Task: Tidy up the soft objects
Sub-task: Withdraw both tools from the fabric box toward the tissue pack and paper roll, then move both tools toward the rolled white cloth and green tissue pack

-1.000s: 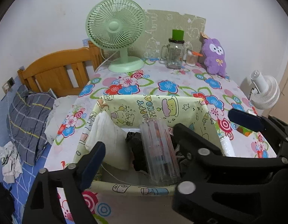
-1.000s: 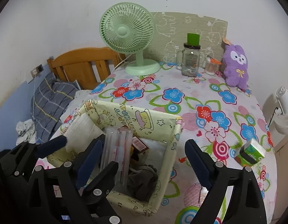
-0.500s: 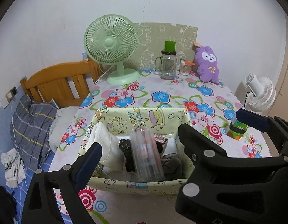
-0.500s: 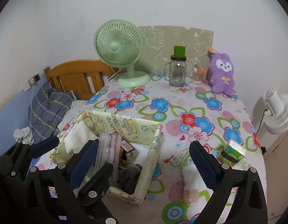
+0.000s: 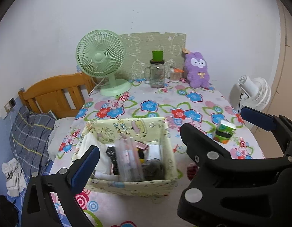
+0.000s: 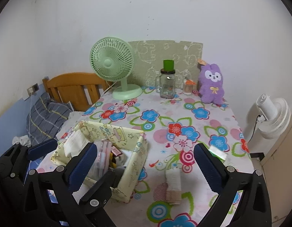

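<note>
A pale yellow fabric storage box (image 5: 127, 126) (image 6: 138, 157) stands on the flowered table, holding white cloth, dark socks, a clear pencil case and small packets. A purple plush rabbit (image 5: 198, 70) (image 6: 212, 84) sits at the table's far right against the wall. A rolled white cloth (image 6: 173, 181) lies on the table right of the box. A green tissue pack (image 5: 224, 132) (image 6: 218, 152) lies further right. My left gripper (image 5: 168, 132) is open and empty above the box. My right gripper (image 6: 144, 155) is open and empty, near the box's right wall.
A green desk fan (image 5: 103, 60) (image 6: 113, 66), a glass jar with a green lid (image 5: 157, 71) (image 6: 167, 81) and a small jar (image 6: 188, 88) stand at the back. A white floor fan (image 6: 272, 117) stands right of the table. A wooden bed headboard (image 5: 55, 94) and pillow are at left.
Both grippers have pulled back and up from the box, so more of the table shows. The tissue pack and rolled cloth have come into view. Both stay open.
</note>
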Demonstrator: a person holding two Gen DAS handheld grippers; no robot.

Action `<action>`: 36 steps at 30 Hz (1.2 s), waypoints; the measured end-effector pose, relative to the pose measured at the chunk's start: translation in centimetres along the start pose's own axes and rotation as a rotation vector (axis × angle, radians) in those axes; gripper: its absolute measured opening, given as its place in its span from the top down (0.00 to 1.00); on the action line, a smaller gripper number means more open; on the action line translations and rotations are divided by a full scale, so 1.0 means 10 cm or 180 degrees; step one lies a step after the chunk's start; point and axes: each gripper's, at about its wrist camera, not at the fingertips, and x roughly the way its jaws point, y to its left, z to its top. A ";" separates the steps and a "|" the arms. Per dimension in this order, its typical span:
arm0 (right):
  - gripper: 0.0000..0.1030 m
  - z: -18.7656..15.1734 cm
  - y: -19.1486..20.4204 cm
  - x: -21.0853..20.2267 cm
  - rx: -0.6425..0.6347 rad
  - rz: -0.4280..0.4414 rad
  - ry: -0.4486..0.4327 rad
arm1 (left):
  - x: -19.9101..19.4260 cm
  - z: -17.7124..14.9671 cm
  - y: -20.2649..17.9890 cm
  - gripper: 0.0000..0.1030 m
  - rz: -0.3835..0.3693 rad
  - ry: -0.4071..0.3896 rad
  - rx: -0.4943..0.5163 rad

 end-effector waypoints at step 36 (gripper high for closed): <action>0.00 -0.30 -0.92 -0.29 0.0155 -0.0287 -0.0159 | 0.04 -0.10 -1.03 0.00 -0.0217 -0.0017 0.0007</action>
